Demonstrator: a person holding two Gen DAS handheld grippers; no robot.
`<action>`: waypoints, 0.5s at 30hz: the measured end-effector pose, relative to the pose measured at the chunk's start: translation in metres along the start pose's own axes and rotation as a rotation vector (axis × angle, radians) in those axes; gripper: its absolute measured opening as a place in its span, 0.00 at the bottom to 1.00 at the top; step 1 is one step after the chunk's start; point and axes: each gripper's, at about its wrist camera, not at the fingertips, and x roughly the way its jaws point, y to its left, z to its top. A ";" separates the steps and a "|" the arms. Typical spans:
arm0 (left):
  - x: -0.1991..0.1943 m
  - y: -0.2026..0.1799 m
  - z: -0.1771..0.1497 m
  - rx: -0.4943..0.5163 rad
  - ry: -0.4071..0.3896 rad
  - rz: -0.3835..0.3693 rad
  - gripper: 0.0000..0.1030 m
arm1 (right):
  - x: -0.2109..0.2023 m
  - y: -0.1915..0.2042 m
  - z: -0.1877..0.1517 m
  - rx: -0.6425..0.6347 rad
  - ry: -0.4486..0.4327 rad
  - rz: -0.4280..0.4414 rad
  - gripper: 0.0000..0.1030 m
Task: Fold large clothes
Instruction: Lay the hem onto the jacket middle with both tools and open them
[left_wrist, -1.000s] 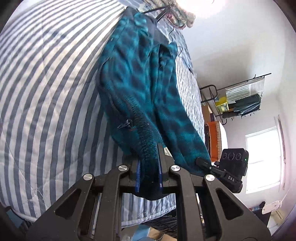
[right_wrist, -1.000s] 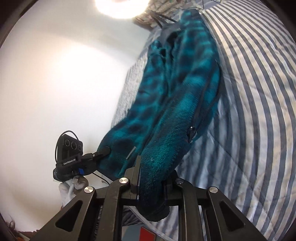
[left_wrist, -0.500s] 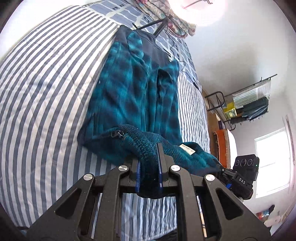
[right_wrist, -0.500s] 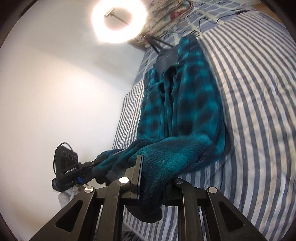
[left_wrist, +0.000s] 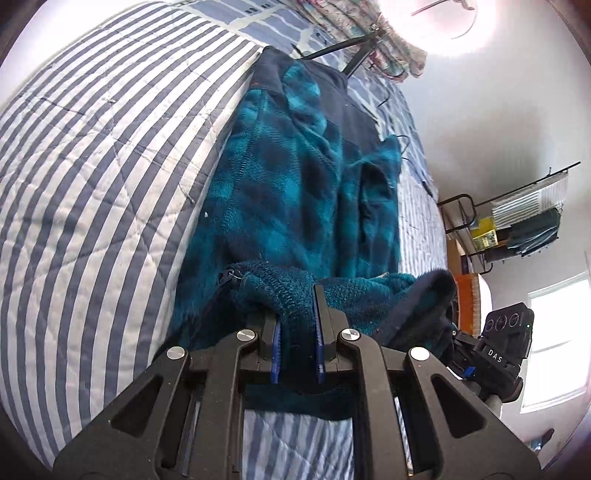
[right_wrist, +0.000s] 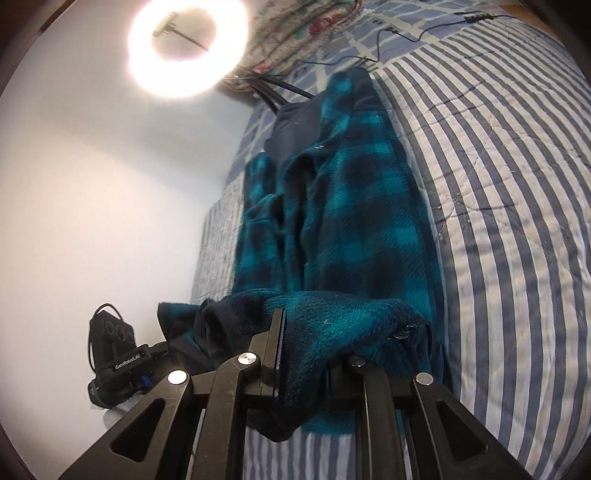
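A teal and dark plaid fleece jacket (left_wrist: 295, 192) lay lengthwise on a quilted bedspread (left_wrist: 92, 177) of blue and white stripes, its stitching puckered into soft diamonds. The jacket's pile was thick and fuzzy, with a smooth navy panel across the shoulders at the far end and a zipper running down one edge. Its near hem was lifted and folded over the body in a plump roll.

The left gripper (left_wrist: 297, 325) was nearly closed, its blue-edged pads pinching a thick bunch of that hem. The right gripper (right_wrist: 306, 354) was likewise nearly closed on the hem's other corner, the fleece draping over and hiding one finger.

Beyond the jacket's collar lay a crumpled floral cloth (right_wrist: 295, 33) and thin black cables. A ring lamp (right_wrist: 186, 48) glowed round and white against the bare wall. A wire rack (left_wrist: 517, 218) stood off to the side.
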 end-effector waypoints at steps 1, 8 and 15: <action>0.007 0.002 0.002 0.000 0.004 0.011 0.11 | 0.006 -0.003 0.002 0.004 0.005 -0.006 0.14; 0.033 0.008 0.005 0.031 0.008 0.055 0.13 | 0.032 -0.015 0.010 0.027 0.041 -0.020 0.14; 0.025 0.018 0.013 -0.051 0.049 -0.057 0.28 | 0.038 -0.019 0.020 0.094 0.058 0.050 0.27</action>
